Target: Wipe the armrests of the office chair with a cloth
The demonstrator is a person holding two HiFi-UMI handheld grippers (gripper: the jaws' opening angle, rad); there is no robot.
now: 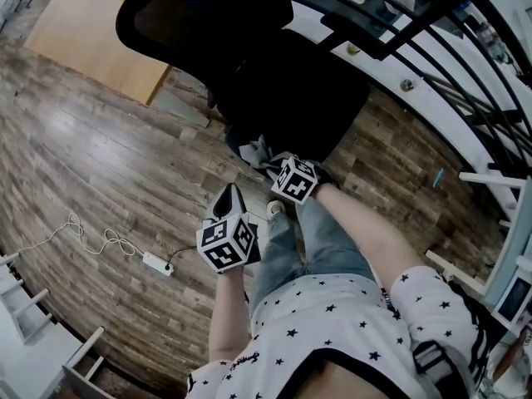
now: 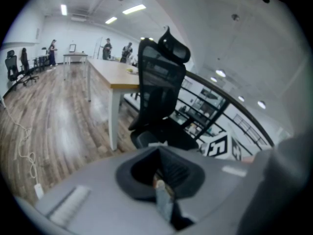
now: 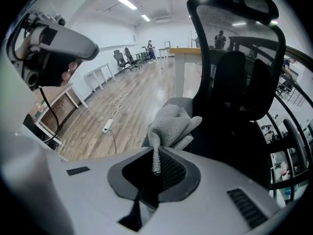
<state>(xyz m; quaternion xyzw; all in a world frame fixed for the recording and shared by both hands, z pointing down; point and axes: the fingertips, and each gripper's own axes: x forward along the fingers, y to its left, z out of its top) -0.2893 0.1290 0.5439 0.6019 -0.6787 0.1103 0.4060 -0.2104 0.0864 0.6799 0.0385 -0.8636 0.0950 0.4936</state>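
Note:
The black mesh office chair [image 1: 249, 48] stands just ahead of me; it also fills the right gripper view [image 3: 234, 77] and shows in the left gripper view [image 2: 160, 89]. My right gripper [image 1: 268, 163] is shut on a grey knitted cloth [image 3: 172, 125], which bunches up beyond the jaws in front of the chair's grey armrest [image 3: 178, 103]. In the head view the cloth [image 1: 252, 150] hangs low beside the seat. My left gripper [image 1: 230, 194] is held lower and nearer to me, jaws together with nothing in them, apart from the chair.
A wooden table [image 1: 100, 32] stands to the left behind the chair. A white power strip [image 1: 156, 263] with a looping cable lies on the plank floor at left. A black railing [image 1: 432, 48] curves along the right. People stand far off in the hall.

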